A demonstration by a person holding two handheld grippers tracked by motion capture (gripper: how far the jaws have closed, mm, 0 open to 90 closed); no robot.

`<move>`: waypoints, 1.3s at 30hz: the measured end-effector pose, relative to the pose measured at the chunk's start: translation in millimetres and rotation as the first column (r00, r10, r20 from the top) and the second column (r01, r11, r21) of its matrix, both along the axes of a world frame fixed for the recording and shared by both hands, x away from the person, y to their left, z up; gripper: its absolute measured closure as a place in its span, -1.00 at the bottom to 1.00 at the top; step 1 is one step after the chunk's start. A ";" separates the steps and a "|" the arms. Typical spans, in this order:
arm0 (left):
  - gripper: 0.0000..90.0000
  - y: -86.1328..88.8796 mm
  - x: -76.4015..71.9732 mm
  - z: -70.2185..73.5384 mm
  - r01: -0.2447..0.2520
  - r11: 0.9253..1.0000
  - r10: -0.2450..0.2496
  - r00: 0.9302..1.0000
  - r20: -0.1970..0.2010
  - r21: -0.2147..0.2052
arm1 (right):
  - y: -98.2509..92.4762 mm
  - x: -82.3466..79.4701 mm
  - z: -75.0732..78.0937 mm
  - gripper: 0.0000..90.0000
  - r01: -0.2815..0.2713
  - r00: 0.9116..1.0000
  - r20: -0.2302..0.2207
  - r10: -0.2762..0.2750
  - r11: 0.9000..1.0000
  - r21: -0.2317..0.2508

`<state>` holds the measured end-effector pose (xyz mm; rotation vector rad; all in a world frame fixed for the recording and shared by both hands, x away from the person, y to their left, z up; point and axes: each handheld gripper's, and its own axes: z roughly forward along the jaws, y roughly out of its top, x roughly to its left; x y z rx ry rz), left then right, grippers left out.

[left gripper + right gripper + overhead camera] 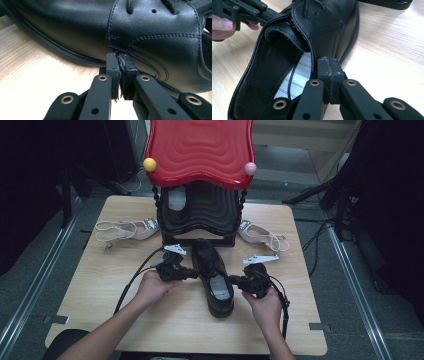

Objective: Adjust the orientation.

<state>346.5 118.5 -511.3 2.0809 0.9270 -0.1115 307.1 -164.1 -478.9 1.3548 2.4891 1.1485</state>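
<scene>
A black leather lace-up shoe (pixel 212 270) lies on the wooden table (pixel 115 270), toe toward the rack. My left gripper (pixel 196 274) is at the shoe's left side. In the left gripper view its jaws (pixel 120 56) are shut, tips touching the leather side of the shoe (pixel 140 27) near the stitching, with nothing held. My right gripper (pixel 232 280) is at the shoe's right side, also shut (pixel 328 60), tips against the outer edge of the shoe's opening (pixel 287 57). A lace hangs down inside the shoe onto the grey insole (pixel 299 72). The left gripper (pixel 249 11) appears across the shoe.
A black shoe rack (pixel 200 217) with a red wavy roof (pixel 200 150) stands at the table's back, one pale shoe (pixel 176 199) inside it. White sandals lie on either side of the rack, left (pixel 125 229) and right (pixel 262 236). Bare wood surrounds the black shoe.
</scene>
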 end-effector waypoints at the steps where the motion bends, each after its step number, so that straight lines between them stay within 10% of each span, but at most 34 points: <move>1: 0.94 -0.7 0.7 0.3 0.003 1.000 -0.003 1.000 0.000 0.005 | -0.3 -0.2 -0.2 1.00 -0.001 1.000 0.000 0.001 1.000 0.002; 23: 0.83 -4.3 12.3 1.5 -0.008 1.000 0.008 1.000 -0.012 0.008 | -3.6 -5.0 -1.5 0.92 0.024 1.000 0.007 -0.024 1.000 0.000; 33: 0.31 10.9 6.1 34.5 0.027 1.000 -0.027 1.000 -0.006 0.005 | -13.1 -6.3 21.0 0.52 0.043 0.999 -0.007 -0.043 0.997 0.060; 39: 0.36 15.0 9.8 58.2 0.053 0.998 -0.053 0.999 0.004 0.016 | -5.7 -11.0 41.6 0.38 0.044 0.999 -0.022 -0.042 0.995 0.092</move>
